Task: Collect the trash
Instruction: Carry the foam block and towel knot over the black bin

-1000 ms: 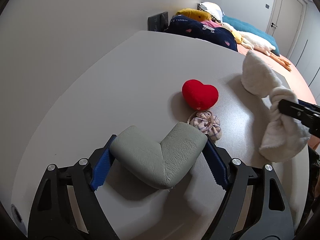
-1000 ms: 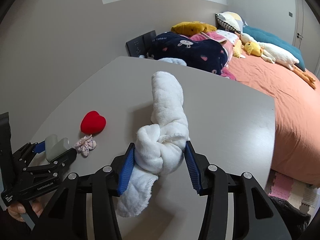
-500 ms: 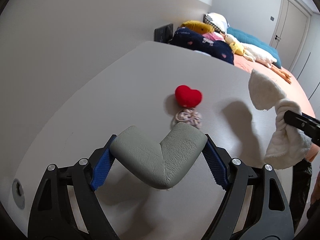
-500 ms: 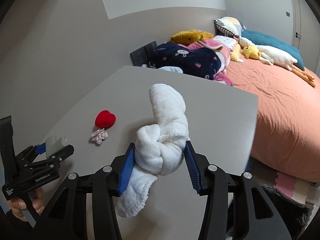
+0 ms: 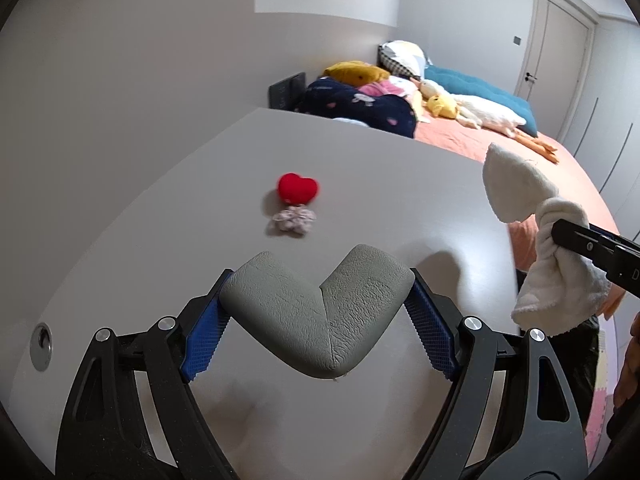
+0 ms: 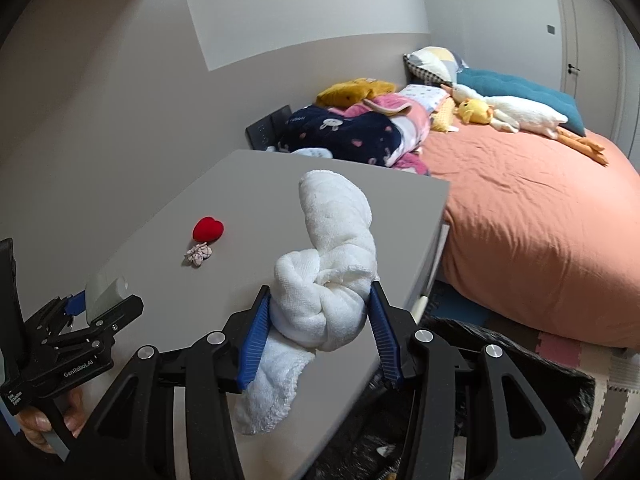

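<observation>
My left gripper [image 5: 318,332] is shut on a grey L-shaped foam corner guard [image 5: 320,316] and holds it above the grey table [image 5: 180,208]. It also shows in the right wrist view [image 6: 104,304] at the lower left. My right gripper [image 6: 320,320] is shut on a knotted white towel [image 6: 332,280], held above the table's right edge; the towel also shows in the left wrist view [image 5: 548,240]. A red plush heart [image 5: 298,188] and a small checked fabric scrunchie [image 5: 292,220] lie on the table beyond both grippers.
A bed with an orange sheet [image 6: 540,216] stands right of the table, piled with pillows and plush toys [image 6: 360,128]. A dark bag [image 6: 460,400] sits on the floor below the table's right edge. A round metal grommet [image 5: 42,346] is set in the table at left.
Both grippers have risen and pulled back from the table with their loads. The heart and scrunchie look smaller and farther away. Neither grip has changed.
</observation>
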`<state>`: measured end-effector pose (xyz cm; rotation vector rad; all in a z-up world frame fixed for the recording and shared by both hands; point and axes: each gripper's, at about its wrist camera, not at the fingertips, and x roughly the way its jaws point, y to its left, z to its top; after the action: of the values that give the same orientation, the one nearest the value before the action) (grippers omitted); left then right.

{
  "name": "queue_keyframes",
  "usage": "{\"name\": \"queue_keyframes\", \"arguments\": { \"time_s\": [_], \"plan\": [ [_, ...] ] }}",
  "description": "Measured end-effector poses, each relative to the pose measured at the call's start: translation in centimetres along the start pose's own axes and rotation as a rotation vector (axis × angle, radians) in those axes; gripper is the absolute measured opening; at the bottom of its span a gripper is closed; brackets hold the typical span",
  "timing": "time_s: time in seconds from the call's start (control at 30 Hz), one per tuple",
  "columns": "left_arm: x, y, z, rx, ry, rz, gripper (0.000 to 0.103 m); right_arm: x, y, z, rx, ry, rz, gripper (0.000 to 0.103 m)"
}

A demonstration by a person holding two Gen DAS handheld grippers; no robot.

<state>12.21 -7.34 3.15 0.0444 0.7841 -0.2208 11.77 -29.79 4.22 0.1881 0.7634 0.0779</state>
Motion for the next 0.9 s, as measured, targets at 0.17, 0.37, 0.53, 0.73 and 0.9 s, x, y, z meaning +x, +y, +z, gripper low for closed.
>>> {"name": "queue_keyframes", "arguments": {
  "time_s": [0.17, 0.37, 0.53, 0.73, 0.9],
  "plan": [
    [-1.4, -2.3, -0.7, 0.011, -0.011, -0.035, 0.08, -2.5, -1.4, -1.2, 0.014, -0.019, -0.011, 0.05],
    [-2.9, -4.8, -1.6, 0.036, -0.023, -0.06, 0.08, -5.2, -2.8, -2.6, 0.023, -0.041, -0.023, 0.05],
    [-3.8, -6.4, -2.3, 0.057, -0.03, -0.077, 0.08, -7.0, -3.6, -3.7, 0.029, -0.058, -0.032, 0.05],
    [-4.4, -8.5, -3.4, 0.082, -0.026, -0.101, 0.08, -8.9, -5.0, -5.3, 0.041, -0.071, -0.051, 0.05],
    [-5.1, -10.1, -4.4, 0.098, -0.025, -0.126, 0.08, -10.3, -6.3, -6.7, 0.054, -0.078, -0.069, 0.05]
  ]
}}
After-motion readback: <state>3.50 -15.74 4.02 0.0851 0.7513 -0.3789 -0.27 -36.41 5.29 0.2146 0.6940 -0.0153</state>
